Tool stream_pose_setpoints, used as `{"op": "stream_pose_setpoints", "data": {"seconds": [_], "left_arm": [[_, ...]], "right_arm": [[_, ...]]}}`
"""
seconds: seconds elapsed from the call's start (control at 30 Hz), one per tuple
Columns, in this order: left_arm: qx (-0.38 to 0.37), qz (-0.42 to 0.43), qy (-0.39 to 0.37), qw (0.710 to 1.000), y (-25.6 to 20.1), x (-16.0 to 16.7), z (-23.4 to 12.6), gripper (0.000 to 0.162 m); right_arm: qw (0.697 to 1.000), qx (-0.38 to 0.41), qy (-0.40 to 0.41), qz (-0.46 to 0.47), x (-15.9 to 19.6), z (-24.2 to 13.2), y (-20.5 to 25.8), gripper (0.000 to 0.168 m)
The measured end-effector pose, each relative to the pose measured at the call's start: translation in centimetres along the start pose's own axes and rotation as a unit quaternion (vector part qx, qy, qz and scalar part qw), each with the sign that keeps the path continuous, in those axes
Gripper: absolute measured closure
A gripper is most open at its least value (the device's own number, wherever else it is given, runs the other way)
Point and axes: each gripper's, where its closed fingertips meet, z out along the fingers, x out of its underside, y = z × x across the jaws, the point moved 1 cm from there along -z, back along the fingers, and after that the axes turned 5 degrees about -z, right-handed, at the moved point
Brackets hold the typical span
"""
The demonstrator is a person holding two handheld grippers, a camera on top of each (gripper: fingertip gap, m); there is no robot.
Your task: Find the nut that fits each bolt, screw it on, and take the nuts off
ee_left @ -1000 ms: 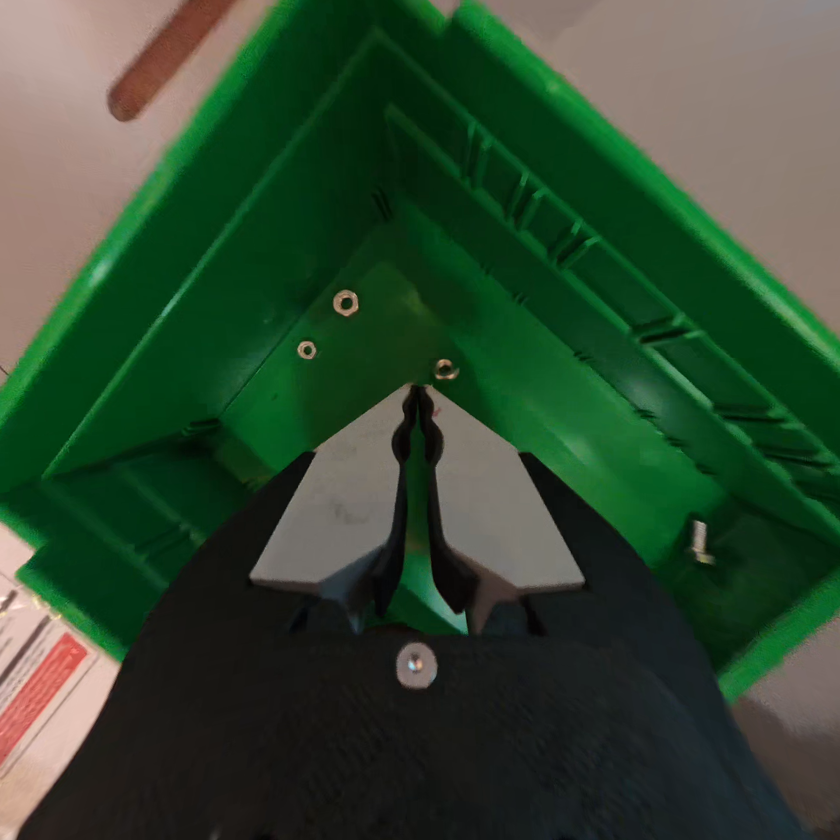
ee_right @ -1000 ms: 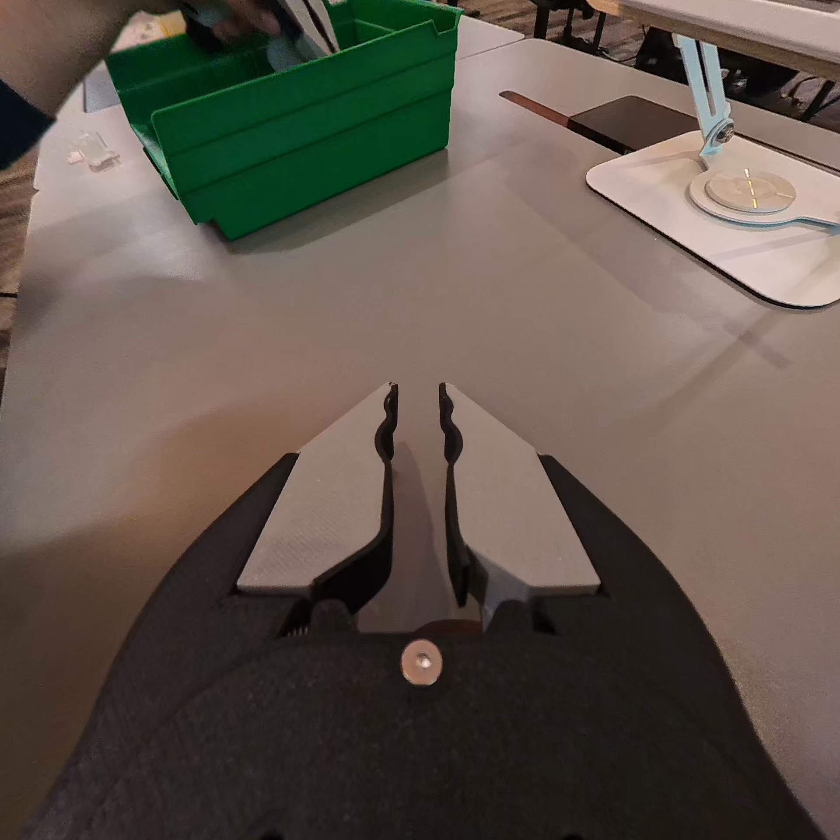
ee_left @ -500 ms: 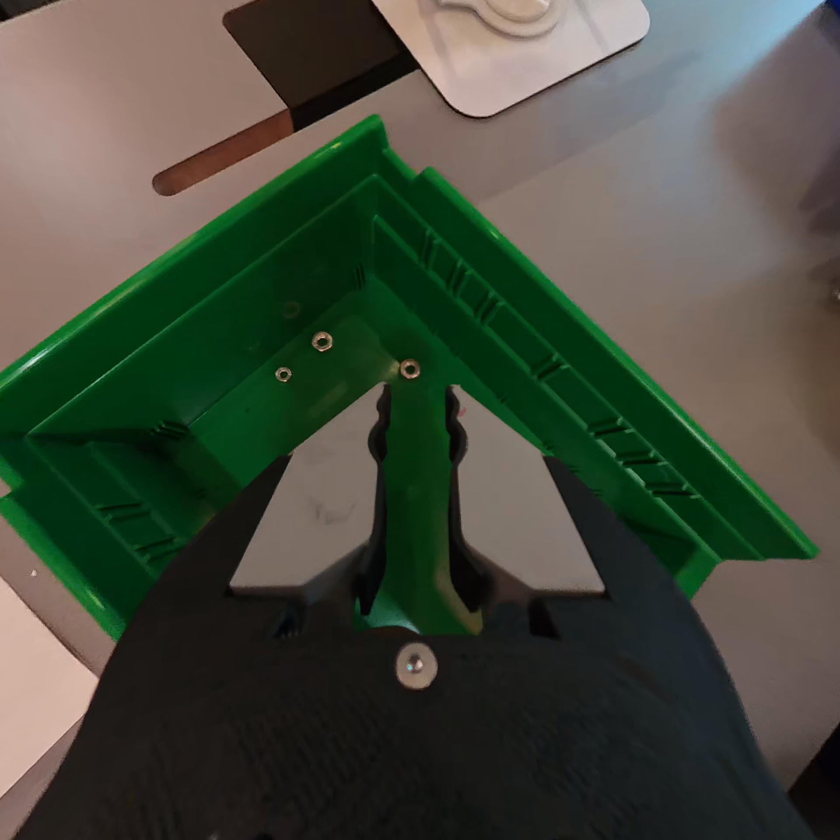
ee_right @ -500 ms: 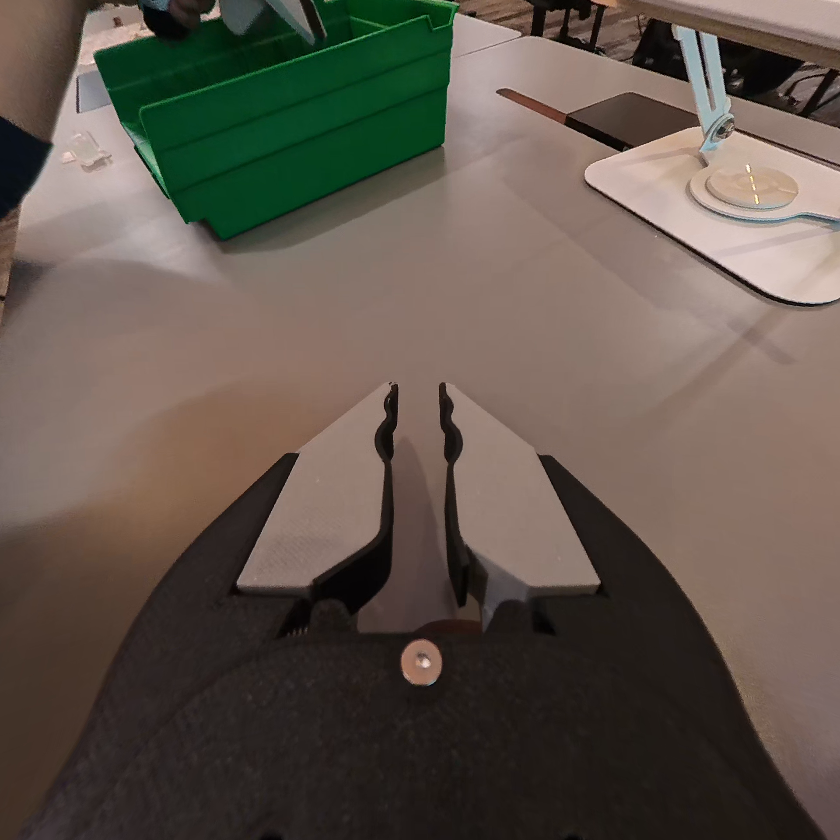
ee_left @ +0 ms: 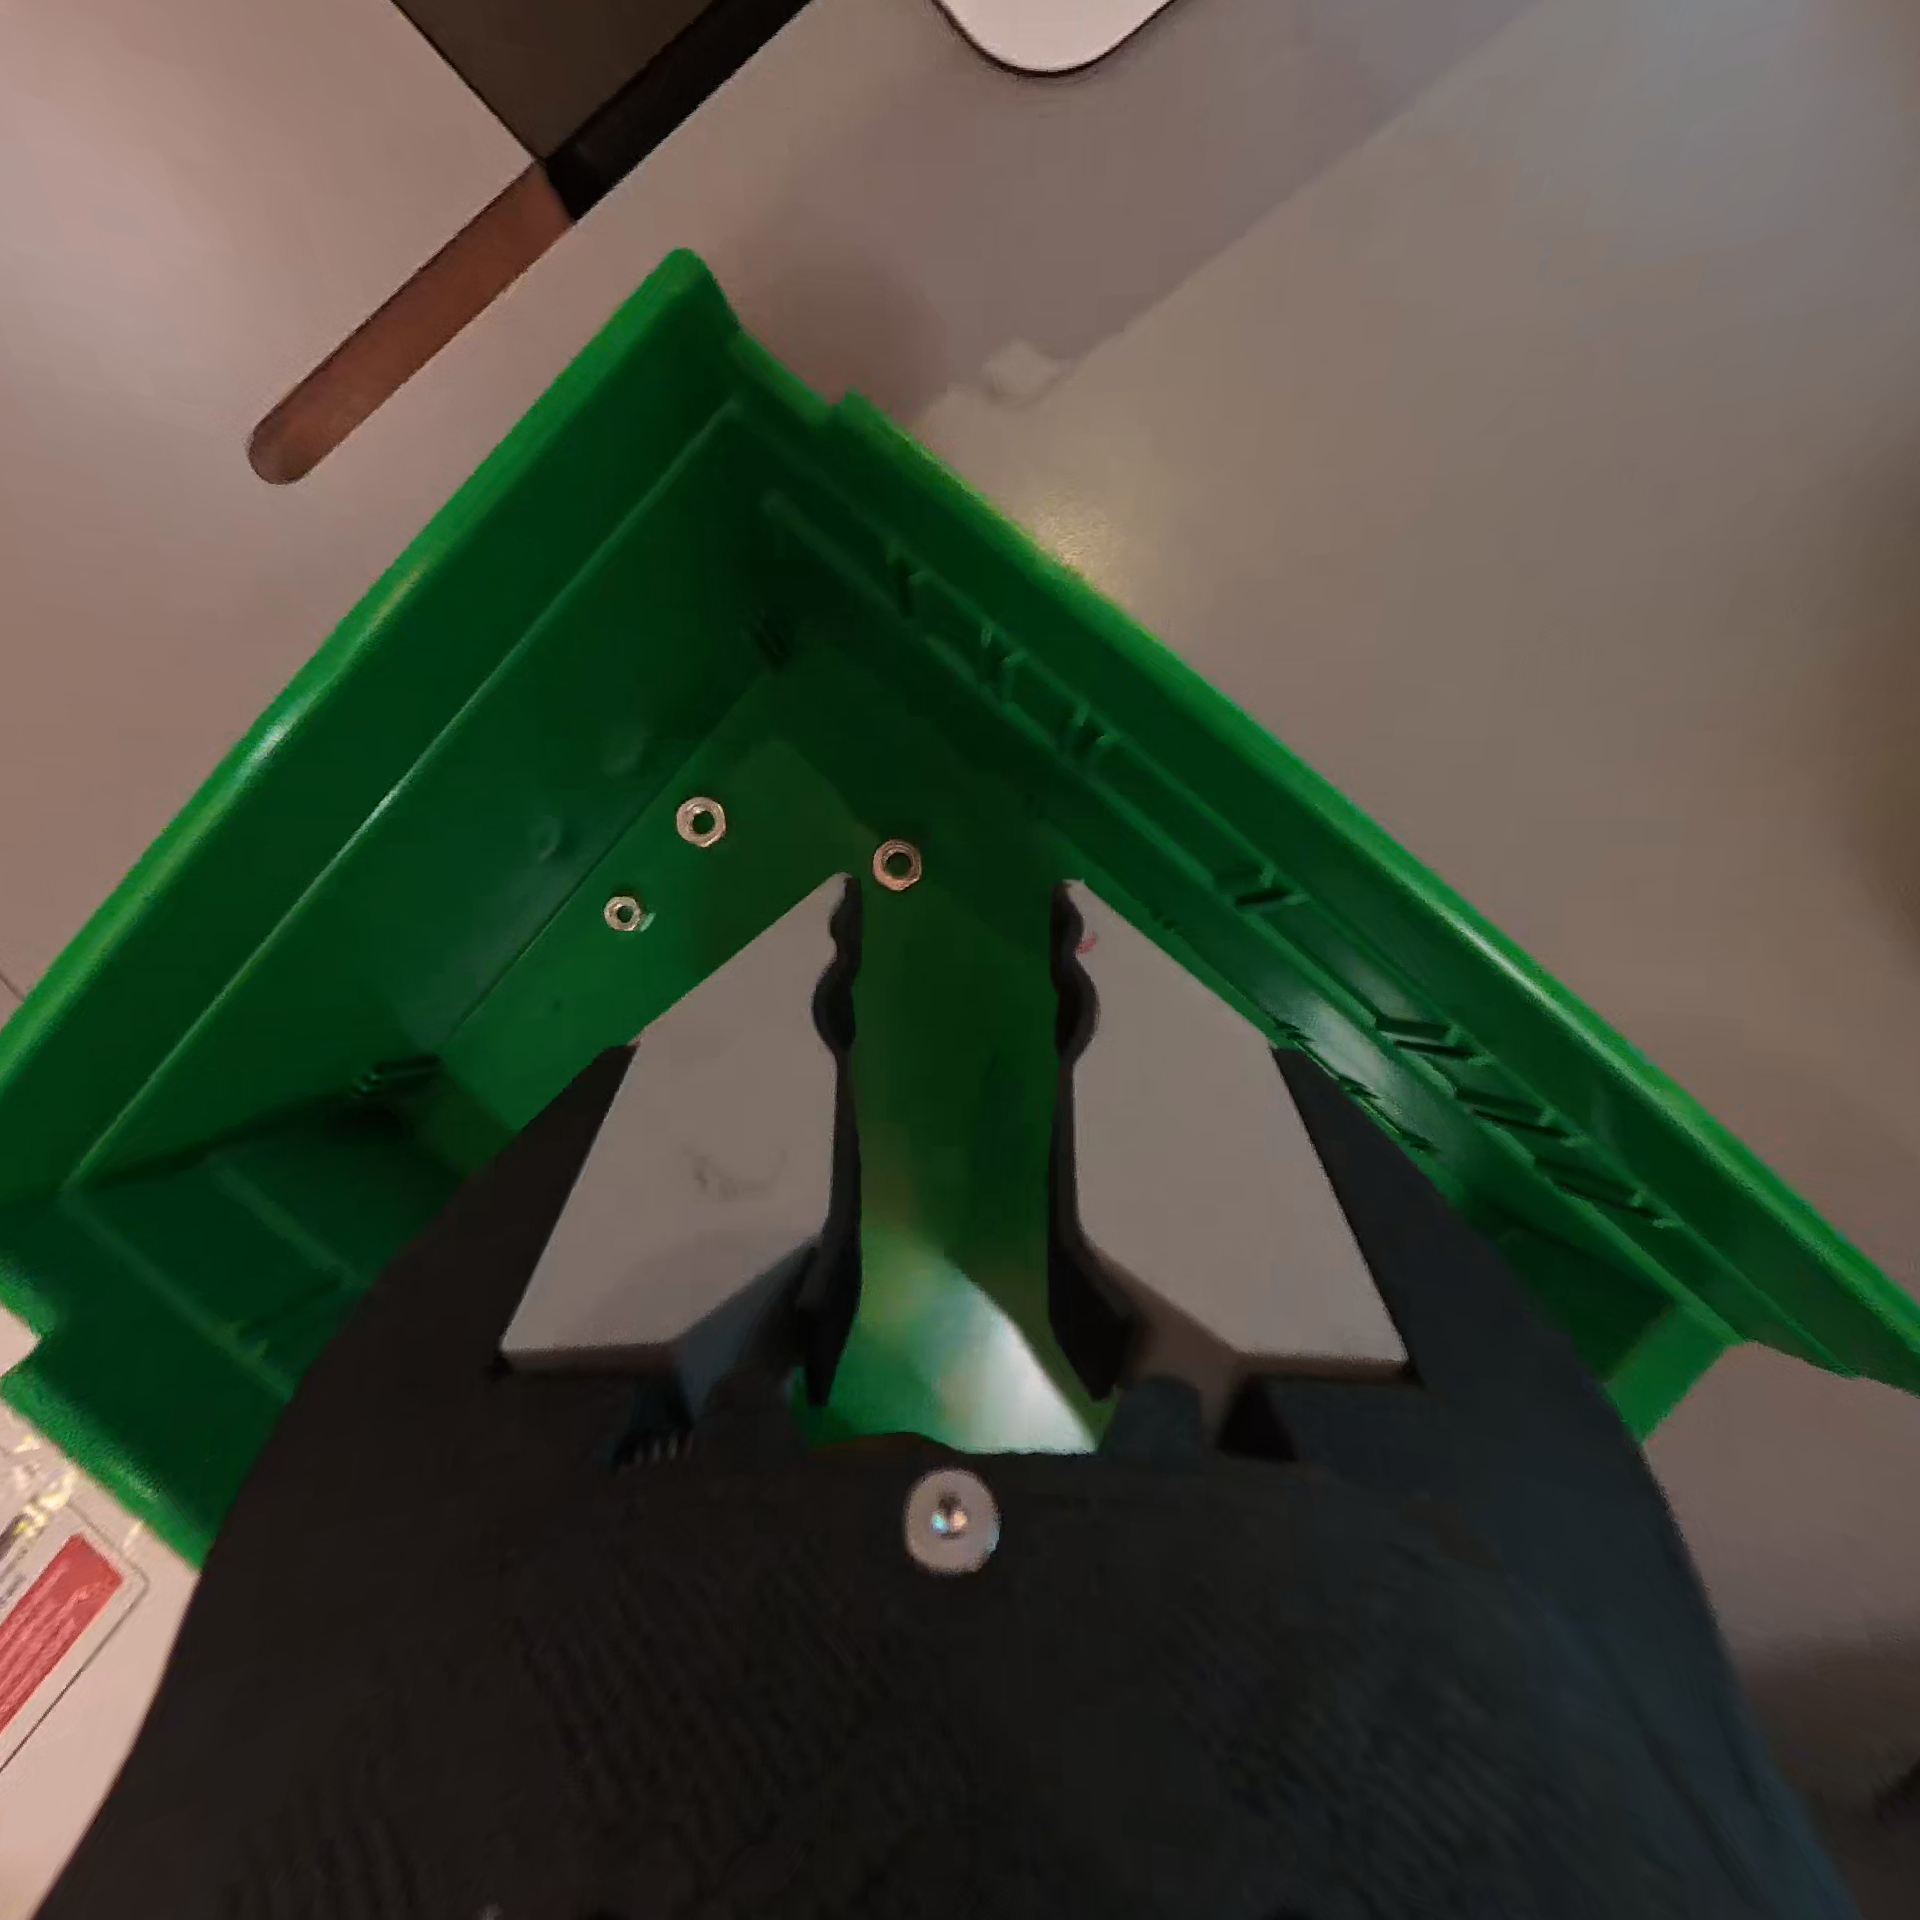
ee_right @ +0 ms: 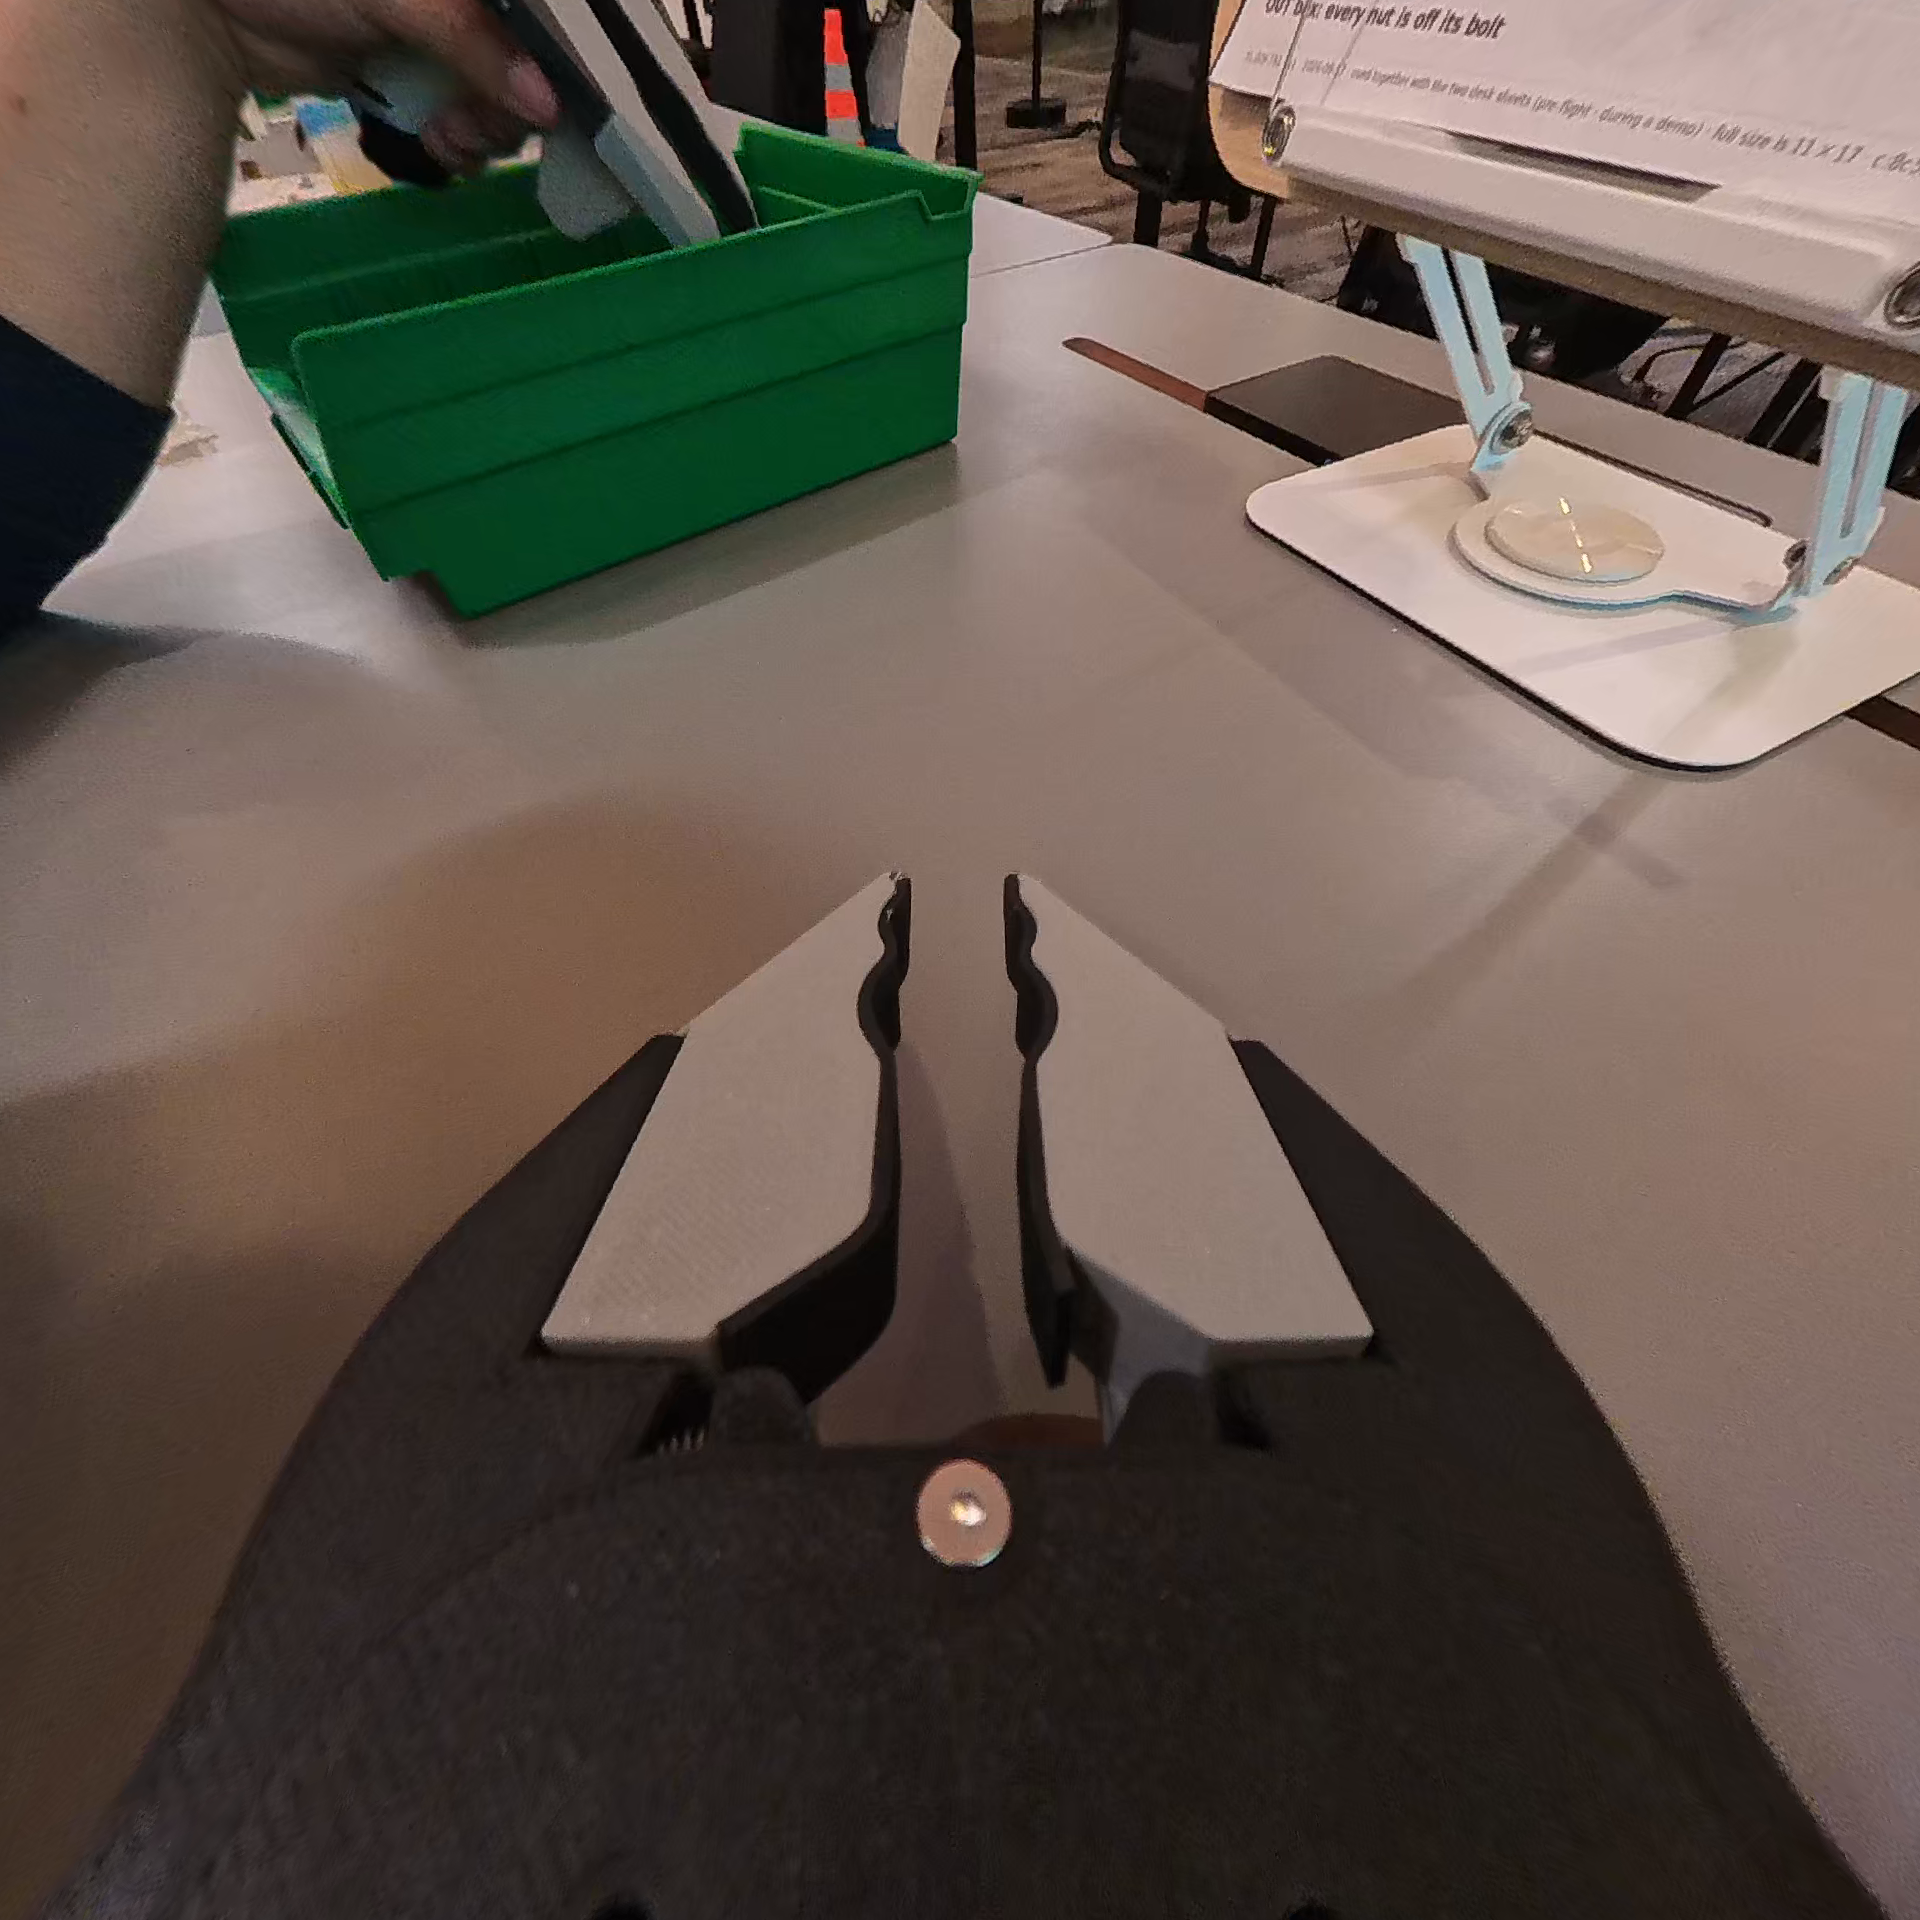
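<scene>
Change since half a second ago: my left tool (ee_left: 956, 894) has spread wider and dropped closer over the green bin (ee_left: 364, 665); my right tool (ee_right: 956, 883) has not moved.
Left tool: fingers parted with nothing between them, tips poised inside the bin's corner compartment, above its floor.
Nuts: three lie loose on the bin floor. The nearest nut (ee_left: 896, 864) sits just ahead of my left fingertip, a second nut (ee_left: 700, 822) sits farther left, and the smallest nut (ee_left: 621, 913) lies beside the wall.
Right tool: fingers slightly apart, holding nothing, low over the bare grey bench (ee_right: 727, 748), well apart from the bin.
Hidden: the tool body covers the near part of the bin, and I see no bolts in either view.
Hard to make out: the nuts' sizes, through motion blur.
Background: a white stand (ee_right: 1558, 582) stands at the right of the bench.
</scene>
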Motion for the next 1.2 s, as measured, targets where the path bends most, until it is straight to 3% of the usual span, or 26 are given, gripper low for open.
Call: {"op": "stream_pose_setpoints", "data": {"seconds": [0.6,0.83,0.9,1.2], "left_arm": [[-0.026,-0.028,0.088,0.995,2.1,2.6,6.6,0.126],[-0.019,-0.032,0.078,0.996,1.8,2.2,6.9,0.135],[-0.022,-0.025,0.085,0.996,1.8,2.5,6.7,0.150],[-0.025,-0.013,0.096,0.995,1.8,2.7,6.3,0.150]], "right_arm": [[1.000,-0.011,0.013,-0.016,0.4,0.6,1.1,0.153],[1.000,-0.011,0.015,-0.019,0.4,0.8,1.3,0.153],[1.000,-0.010,0.015,-0.016,0.5,0.9,1.2,0.154],[1.000,-0.008,0.013,-0.010,0.4,0.7,1.0,0.154]]}}
